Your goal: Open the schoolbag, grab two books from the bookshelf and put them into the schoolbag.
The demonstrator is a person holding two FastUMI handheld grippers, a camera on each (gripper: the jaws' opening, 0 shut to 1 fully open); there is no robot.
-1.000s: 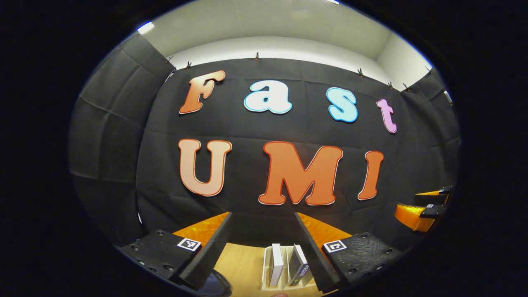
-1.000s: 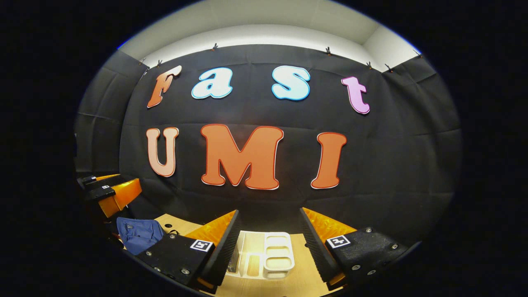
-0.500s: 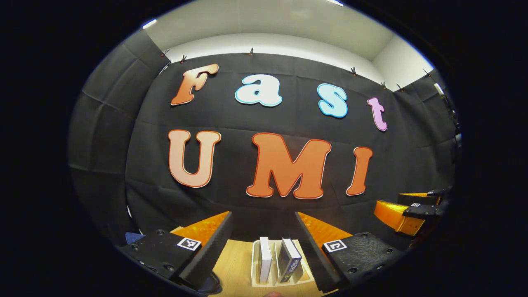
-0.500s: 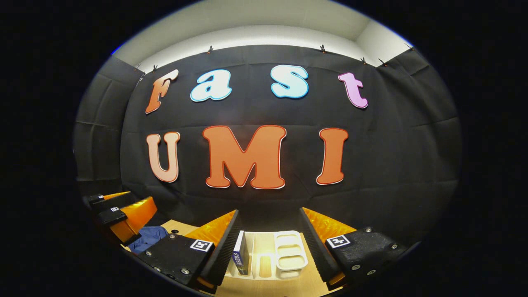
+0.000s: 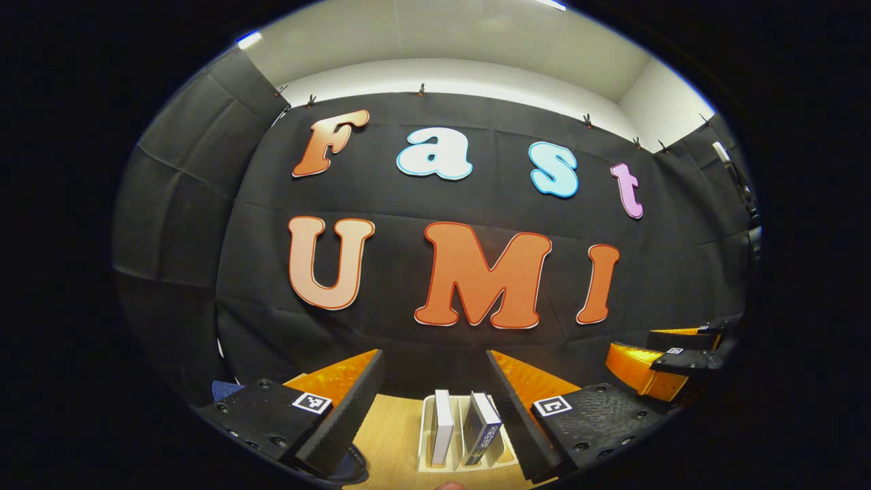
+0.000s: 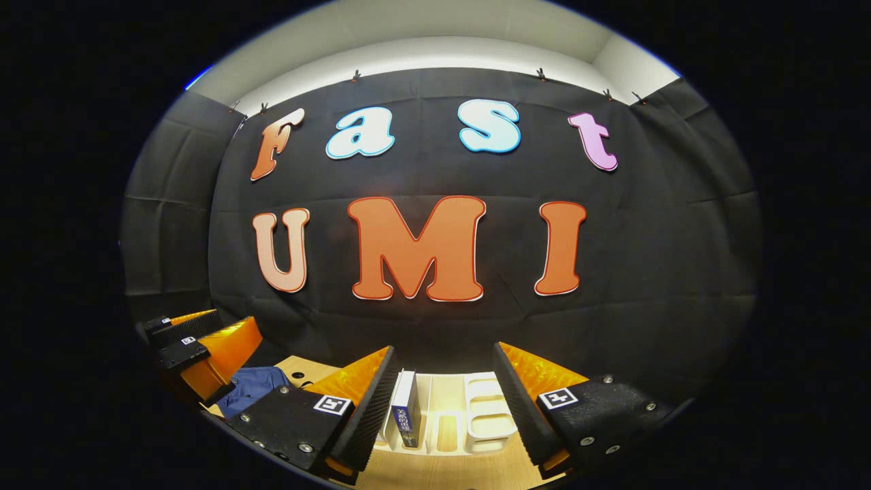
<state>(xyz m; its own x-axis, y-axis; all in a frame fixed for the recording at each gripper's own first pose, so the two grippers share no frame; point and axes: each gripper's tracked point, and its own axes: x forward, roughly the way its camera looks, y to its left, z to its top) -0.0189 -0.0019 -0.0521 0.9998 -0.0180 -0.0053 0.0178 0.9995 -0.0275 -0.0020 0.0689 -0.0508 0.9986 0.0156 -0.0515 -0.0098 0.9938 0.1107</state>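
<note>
Both my grippers are held above the near edge of the wooden table (image 5: pixel 395 435), jaws wide apart, nothing in either. Left gripper (image 5: pixel 435 388) looks down on the white bookshelf (image 5: pixel 427 435) with a white book (image 5: pixel 442 427) and a dark-covered book (image 5: pixel 482 430) standing upright in it. Right gripper (image 6: pixel 442 381) faces the same rack. The blue schoolbag (image 6: pixel 253 386) lies far left on the table. In my judgement it should be opened first, so the left gripper should drop lower and square to it. Since a second ago the rack has shifted slightly in the left gripper view, and the dark book has come into the right gripper view.
</note>
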